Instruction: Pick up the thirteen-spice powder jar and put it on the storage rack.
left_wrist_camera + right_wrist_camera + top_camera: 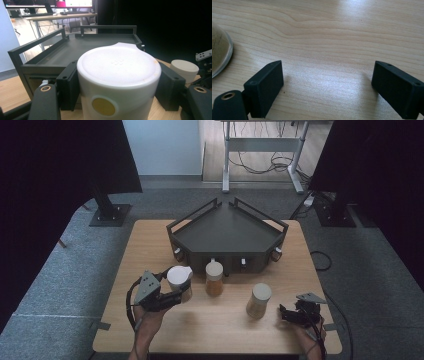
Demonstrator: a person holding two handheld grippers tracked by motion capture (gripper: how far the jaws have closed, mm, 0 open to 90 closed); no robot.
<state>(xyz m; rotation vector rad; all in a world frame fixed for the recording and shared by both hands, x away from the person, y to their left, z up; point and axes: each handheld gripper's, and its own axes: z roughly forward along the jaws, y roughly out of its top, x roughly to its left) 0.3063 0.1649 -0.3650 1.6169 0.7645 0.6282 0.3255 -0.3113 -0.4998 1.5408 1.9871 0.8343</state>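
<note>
Between jaws of left hand-held gripper: white-lidded jar, clamped upright; right hand-held gripper open.

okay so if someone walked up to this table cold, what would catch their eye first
Probably the white-lidded jar clamped in the left gripper at the table's front left. Behind it the dark angular tray with railings dominates the far middle of the wooden table. Two more jars stand in front of it, an orange-filled jar and a pale jar beside the open right gripper.
</note>
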